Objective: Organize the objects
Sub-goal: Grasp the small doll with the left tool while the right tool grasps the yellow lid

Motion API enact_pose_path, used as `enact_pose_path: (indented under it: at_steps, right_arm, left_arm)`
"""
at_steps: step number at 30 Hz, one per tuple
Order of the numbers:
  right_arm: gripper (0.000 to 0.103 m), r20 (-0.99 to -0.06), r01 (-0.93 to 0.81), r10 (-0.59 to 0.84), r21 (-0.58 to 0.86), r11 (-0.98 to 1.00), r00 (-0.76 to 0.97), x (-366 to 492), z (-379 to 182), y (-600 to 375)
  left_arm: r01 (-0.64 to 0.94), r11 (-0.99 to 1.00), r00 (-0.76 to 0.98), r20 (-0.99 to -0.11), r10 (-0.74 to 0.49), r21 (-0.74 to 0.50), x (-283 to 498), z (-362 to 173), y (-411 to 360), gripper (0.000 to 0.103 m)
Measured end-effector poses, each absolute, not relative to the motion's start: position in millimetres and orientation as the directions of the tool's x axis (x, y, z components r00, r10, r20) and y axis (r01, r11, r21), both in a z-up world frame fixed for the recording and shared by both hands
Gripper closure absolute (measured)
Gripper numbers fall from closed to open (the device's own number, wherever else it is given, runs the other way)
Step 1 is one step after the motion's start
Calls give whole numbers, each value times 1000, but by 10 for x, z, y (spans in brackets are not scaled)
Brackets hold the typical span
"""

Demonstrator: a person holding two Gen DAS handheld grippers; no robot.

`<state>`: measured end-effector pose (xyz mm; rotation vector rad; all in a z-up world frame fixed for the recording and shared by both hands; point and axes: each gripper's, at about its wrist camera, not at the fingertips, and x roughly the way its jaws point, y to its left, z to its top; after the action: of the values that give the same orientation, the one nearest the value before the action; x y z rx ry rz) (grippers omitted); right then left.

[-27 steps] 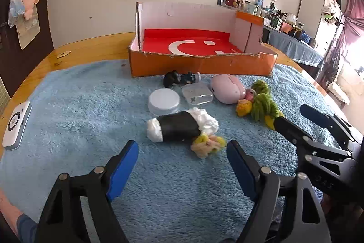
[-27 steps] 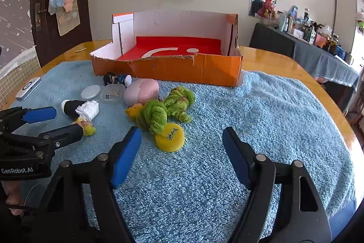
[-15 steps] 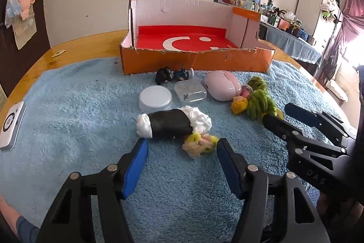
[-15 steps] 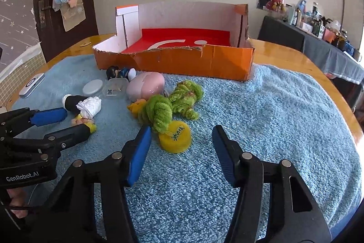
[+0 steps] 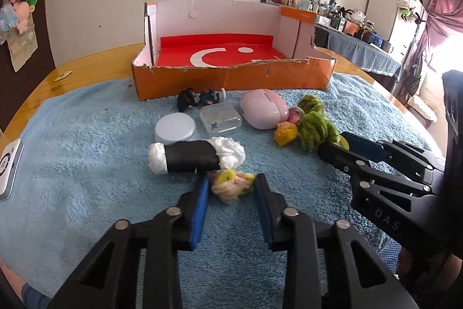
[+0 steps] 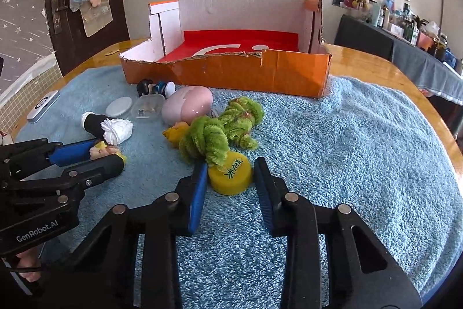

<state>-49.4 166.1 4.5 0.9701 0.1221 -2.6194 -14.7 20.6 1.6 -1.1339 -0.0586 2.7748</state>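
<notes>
My left gripper (image 5: 231, 181) is shut on a small fluffy yellow-and-pink toy (image 5: 231, 187) that lies on the blue towel (image 5: 86, 164). It sits just in front of a black roll with white stuffing (image 5: 191, 155). My right gripper (image 6: 231, 164) is shut on a yellow disc (image 6: 231, 177) at the near end of a green plush toy (image 6: 220, 132). The orange cardboard box (image 5: 231, 78) with a red floor stands open behind the objects. The right wrist view has the left gripper (image 6: 107, 152) low on the left; the left wrist view has the right gripper (image 5: 341, 146) on the right.
On the towel before the box lie a white round lid (image 5: 175, 128), a clear plastic case (image 5: 221, 120), a pink egg-shaped case (image 5: 263, 112), a small dark figurine (image 5: 199, 99) and a little yellow toy (image 5: 285, 133). A white device (image 5: 8, 167) rests at the table's left edge.
Both grippers have moved forward and down, and their jaws have closed from wide open. The left now grips the fluffy toy and the right the yellow disc.
</notes>
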Motion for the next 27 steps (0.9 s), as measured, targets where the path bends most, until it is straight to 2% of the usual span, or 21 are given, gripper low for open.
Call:
enact_pose_path:
  at_steps: [27]
  right_arm:
    - [74, -597, 347, -322, 77, -935, -735, -367, 255, 1741]
  left_arm:
    - [-135, -982, -732, -655, 188, -131, -10, 241, 139, 76]
